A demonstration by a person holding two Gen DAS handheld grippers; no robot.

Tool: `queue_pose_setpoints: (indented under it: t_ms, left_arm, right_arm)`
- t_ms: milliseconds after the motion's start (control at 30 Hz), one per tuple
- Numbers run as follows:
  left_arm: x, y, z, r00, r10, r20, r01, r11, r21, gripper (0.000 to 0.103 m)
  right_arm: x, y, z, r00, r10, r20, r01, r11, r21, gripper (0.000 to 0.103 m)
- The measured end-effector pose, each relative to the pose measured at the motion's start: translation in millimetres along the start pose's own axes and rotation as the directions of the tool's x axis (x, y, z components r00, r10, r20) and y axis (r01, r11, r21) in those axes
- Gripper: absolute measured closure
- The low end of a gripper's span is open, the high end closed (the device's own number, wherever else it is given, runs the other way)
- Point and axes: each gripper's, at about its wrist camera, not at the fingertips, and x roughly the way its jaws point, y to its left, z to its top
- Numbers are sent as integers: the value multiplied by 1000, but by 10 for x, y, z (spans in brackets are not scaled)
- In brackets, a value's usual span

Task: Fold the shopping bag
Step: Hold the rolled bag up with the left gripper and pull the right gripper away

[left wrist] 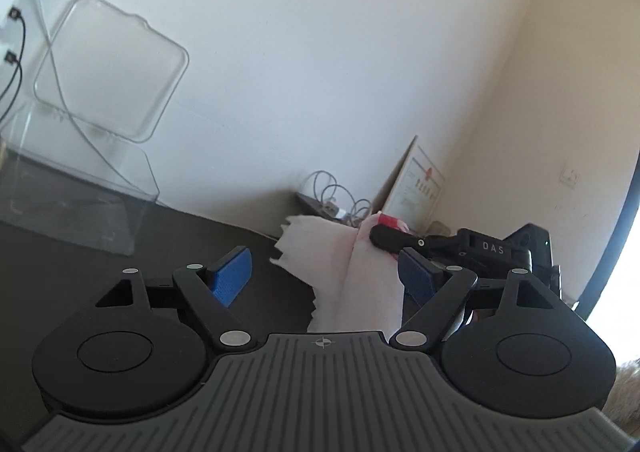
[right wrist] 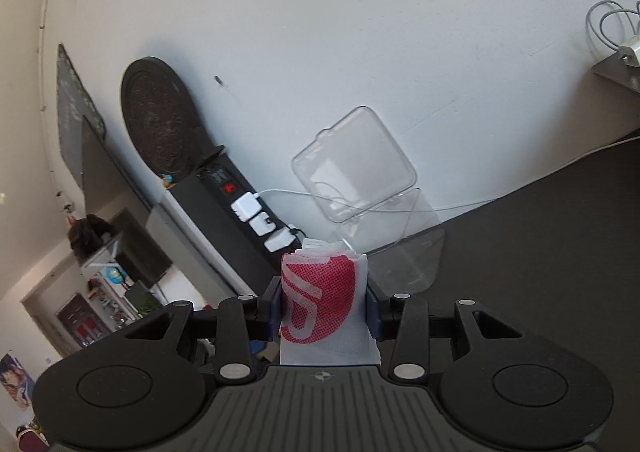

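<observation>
White non-woven fabric with a red printed mark, the shopping bag [right wrist: 324, 304] is already a compact, several-layer bundle held up off the dark surface [right wrist: 540, 252]. Its long axis runs along the right gripper [right wrist: 325, 308], whose blue fingers [right wrist: 373, 312] press on both flanks of the bundle at a middling width, with the layered end poking out past the tips toward the far wall.

In the left wrist view the same bag [left wrist: 360, 276] hangs between the left gripper [left wrist: 326, 272] fingers, which stand wide; the left blue pad [left wrist: 232, 272] is clear of the cloth, while the right pad lies against or just beside it. The loose zigzag edge points to the left.

Smaller still, a clear plastic box [right wrist: 360, 172] sits far back by the wall. Both hands are close, but only the right one has a grip.
</observation>
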Motion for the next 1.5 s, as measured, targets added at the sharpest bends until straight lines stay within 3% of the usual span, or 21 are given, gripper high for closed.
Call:
queue_pose_setpoints:
  t_ms: [100, 333, 433, 500, 600, 667, 700, 733, 767, 900, 1033, 1133, 1367, 1500]
  left_arm:
    - [99, -188, -65, 999, 31, -23, -28, 993, 115, 20]
    - [258, -369, -160, 998, 33, -56, -22, 982, 185, 20]
    - [273, -239, -137, 998, 27, -64, -19, 992, 125, 20]
    - [193, -20, -98, 998, 5, -55, -4, 1000, 29, 20]
    - [58, 329, -17, 998, -41, -42, 37, 995, -94, 21]
    - [11, 512, 46, 995, -85, -42, 78, 986, -149, 25]
    - [12, 602, 75, 995, -92, -45, 83, 980, -179, 32]
    - [14, 642, 90, 996, -80, -48, 69, 979, -193, 45]
    - [34, 685, 113, 997, -45, -59, 33, 979, -201, 48]
    - [73, 775, 152, 997, 36, -61, -49, 974, -220, 48]
    - [195, 673, 177, 993, -88, -84, 70, 978, -196, 48]
    - [224, 552, 195, 975, -196, -103, 176, 968, -177, 53]
    - [131, 293, 207, 941, -305, -148, 289, 950, -120, 54]
    - [87, 179, 222, 928, -328, -177, 313, 944, -104, 56]
  right_arm:
    - [77, -45, -9, 1000, -28, -6, 28, 999, 20, 62]
    - [128, -88, -52, 998, -62, -15, 62, 998, 24, 62]
    - [57, -100, -61, 1000, 8, -11, -8, 1000, 27, 62]
    - [-17, -98, -57, 997, 82, -8, -82, 997, 13, 62]
    - [-155, -120, -18, 971, 237, -24, -238, 971, -14, 62]
    - [-215, -136, 4, 930, 364, -46, -365, 931, -9, 62]
    - [-242, -144, 15, 902, 428, -56, -428, 904, -3, 62]
    - [-262, -134, 23, 886, 459, -64, -461, 888, -3, 62]
    - [-277, -115, 30, 877, 476, -70, -477, 879, -5, 62]
    - [-311, -76, 33, 869, 489, -76, -491, 871, -6, 61]
    - [-286, -44, 15, 856, 509, -97, -511, 860, 0, 61]
    - [-284, -41, 19, 857, 504, -105, -507, 862, -1, 61]
    - [-289, -120, 31, 873, 473, -119, -475, 880, 9, 61]
    - [-265, -142, 34, 867, 482, -127, -485, 874, 8, 61]
